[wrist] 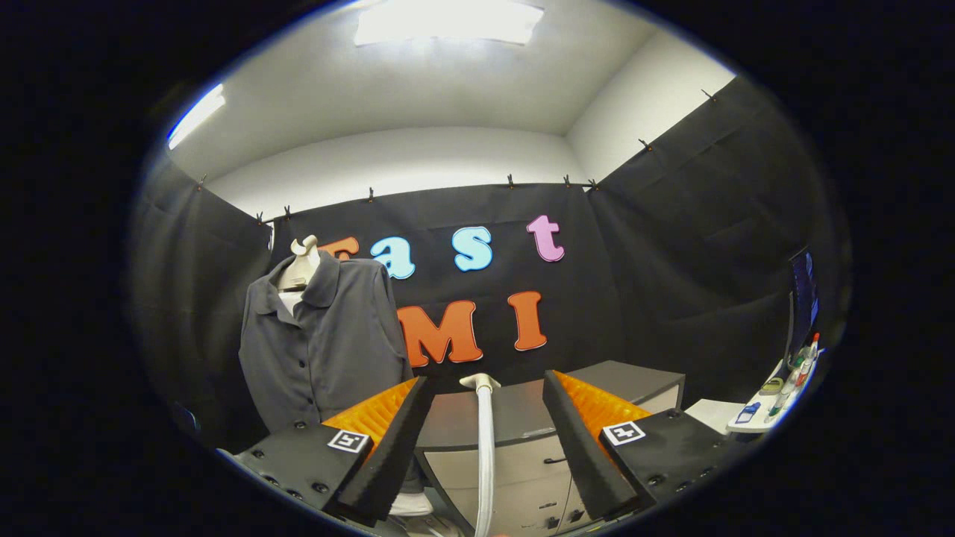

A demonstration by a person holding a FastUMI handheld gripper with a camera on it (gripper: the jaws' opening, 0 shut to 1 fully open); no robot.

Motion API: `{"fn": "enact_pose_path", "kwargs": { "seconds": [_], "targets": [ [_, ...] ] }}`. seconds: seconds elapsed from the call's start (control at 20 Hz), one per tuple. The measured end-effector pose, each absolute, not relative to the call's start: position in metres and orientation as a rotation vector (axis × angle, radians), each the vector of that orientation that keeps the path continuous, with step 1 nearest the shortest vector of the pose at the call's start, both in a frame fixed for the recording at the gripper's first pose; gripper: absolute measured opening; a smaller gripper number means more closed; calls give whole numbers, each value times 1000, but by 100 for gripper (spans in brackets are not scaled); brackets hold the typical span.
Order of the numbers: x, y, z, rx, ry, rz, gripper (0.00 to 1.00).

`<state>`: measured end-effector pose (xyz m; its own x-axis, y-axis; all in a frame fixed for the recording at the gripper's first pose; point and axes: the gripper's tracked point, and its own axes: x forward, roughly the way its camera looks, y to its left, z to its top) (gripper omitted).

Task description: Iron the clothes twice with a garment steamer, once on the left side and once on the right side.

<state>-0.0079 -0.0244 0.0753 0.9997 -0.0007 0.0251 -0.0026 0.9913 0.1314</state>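
- Gripper with its two black, orange-backed fingers spread wide apart, gripping nothing.
- Between the fingers, not touching either: a white steamer hose running upright, topped by a pale nozzle head that sits about level with the fingertips.
- Whether that nozzle rests on a stand or hangs free: cannot tell.
- Beyond the left finger, well ahead and off to the left: a dark grey button-up shirt worn on a pale mannequin torso, collar open, a line of buttons down the front, hanging upright against the black cloth wall.
- Lower hem of the shirt hidden behind the left finger.
- Straight ahead, behind the hose: a grey cabinet with drawers and a flat grey top, standing against the black cloth.
- Far off to the right, beyond the right finger: a white shelf carrying small bottles and tubes, too small to identify.
- Above the cloth: white walls and a lit ceiling panel.
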Motion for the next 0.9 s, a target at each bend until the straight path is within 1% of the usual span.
{"fn": "enact_pose_path", "kwargs": {
  "seconds": [0.2, 0.4, 0.5, 0.65, 0.75, 0.9],
  "targets": [
    [68, -12, 106, 148, 20, 92, 98],
    [166, 10, 90, 162, 184, 187, 98],
    [218, 19, 66, 167, 281, 214, 98],
    [281, 18, 20, 110, 434, 209, 98],
    [316, 16, -16, 57, 544, 202, 98],
    [348, 13, -75, 27, 704, 197, 98]
  ]
}}
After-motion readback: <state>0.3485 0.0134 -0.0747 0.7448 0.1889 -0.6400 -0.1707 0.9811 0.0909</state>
